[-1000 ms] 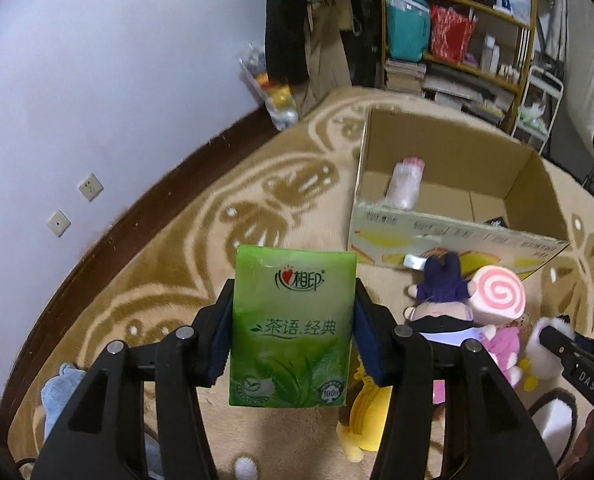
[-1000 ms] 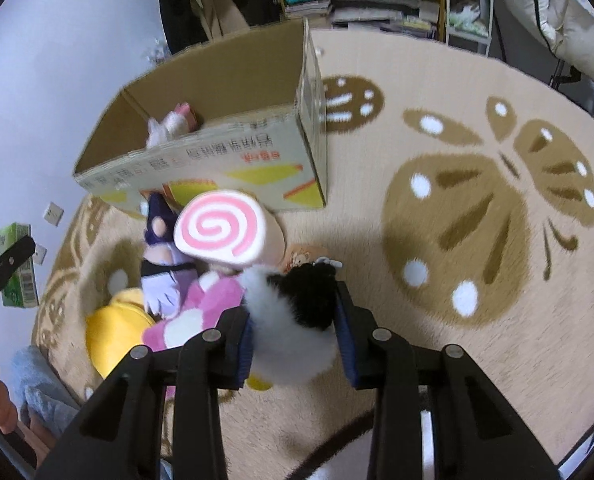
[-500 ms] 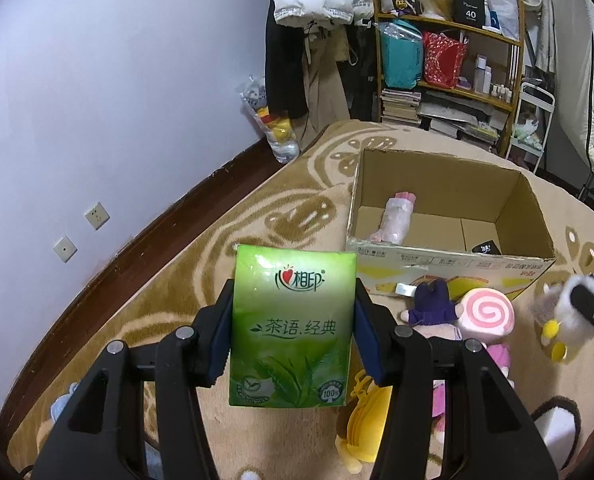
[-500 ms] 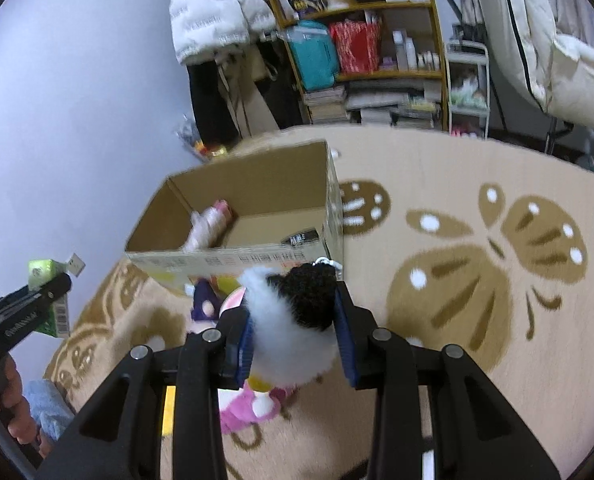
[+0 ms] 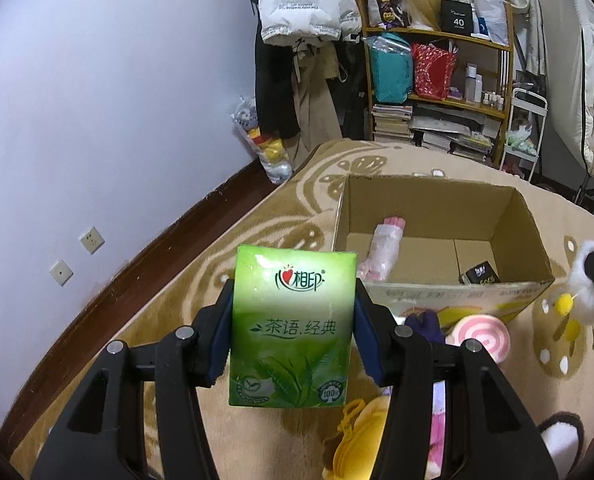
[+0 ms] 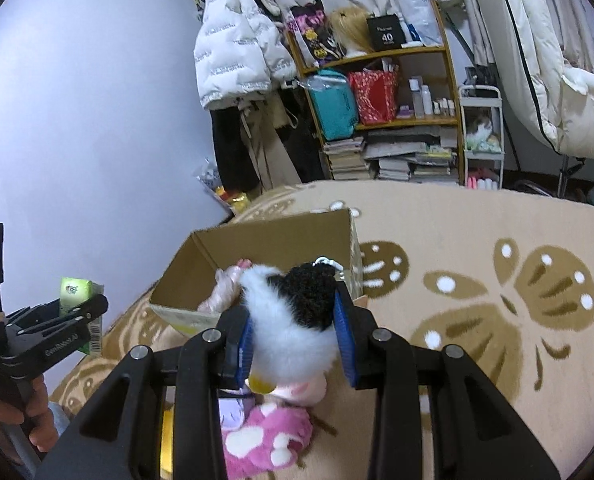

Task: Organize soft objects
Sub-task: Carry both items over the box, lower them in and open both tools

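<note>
both hands loaded here. the left gripper (image 5: 293, 330) has its blue pads pressed on the two long sides of a green tissue pack (image 5: 293, 328), held upright in the air with its printed face to the camera, this side of the cardboard box (image 5: 441, 292). the film wrapper looks glossy, so slippery, and the pack is light and squashy: i'd say gripping across the middle of the flanks, as it is now, is the right spot, since a pinch near a corner would likely just crumple it.

over on the right gripper (image 6: 293, 340), the jaws are clamped on a black-and-white plush toy (image 6: 289, 320), fur bulging out above the pads (a small loop shows at its top, a yellow bit hangs beneath). very soft, nearly weightless by the look of it, it'll give under any squeeze, so hold the body's bulk, not the fluff. it hangs over the near edge of the box, with a pink spotted plush (image 6: 265, 440) on the beige patterned rug (image 6: 497, 360) below.

inside the box already: a pink wrapped packet (image 5: 385, 248) and a small black item (image 5: 481, 278). a pink swirl-roll plush (image 5: 483, 340) sits just outside its front wall.
</note>
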The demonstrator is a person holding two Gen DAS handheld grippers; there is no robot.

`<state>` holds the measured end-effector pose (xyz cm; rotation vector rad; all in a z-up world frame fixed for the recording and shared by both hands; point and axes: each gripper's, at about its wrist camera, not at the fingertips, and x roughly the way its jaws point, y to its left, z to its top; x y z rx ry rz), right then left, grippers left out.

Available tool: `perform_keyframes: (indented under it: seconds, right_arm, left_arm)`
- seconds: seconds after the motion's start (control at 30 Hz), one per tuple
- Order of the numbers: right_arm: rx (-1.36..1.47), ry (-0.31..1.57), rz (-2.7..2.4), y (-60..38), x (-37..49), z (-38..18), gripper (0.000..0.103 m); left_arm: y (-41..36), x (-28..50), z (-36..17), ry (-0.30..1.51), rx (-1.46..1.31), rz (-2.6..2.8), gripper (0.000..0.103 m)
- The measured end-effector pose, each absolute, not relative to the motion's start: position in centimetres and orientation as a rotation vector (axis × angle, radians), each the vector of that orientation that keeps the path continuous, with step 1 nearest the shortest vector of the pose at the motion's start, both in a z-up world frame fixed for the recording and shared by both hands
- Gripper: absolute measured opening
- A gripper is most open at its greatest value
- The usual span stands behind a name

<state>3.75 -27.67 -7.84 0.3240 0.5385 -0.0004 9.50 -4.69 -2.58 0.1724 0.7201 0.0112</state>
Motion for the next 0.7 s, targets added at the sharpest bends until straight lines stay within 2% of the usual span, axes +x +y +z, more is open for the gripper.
perform_keyframes:
  seconds: [0.4, 0.7]
  right_arm:
    - [0.322, 0.495, 0.032, -27.5, 7.8, -7.9, 0.037]
    - [0.279, 0.506, 0.060, -27.2, 10.5, -8.4, 0.037]
  left_arm:
    - [-6.5, 13.7, -1.4, 0.654, 0.198, -0.004, 0.052]
    - [-8.5, 16.3, -2.7, 0.658, 0.257, -0.016, 0.052]
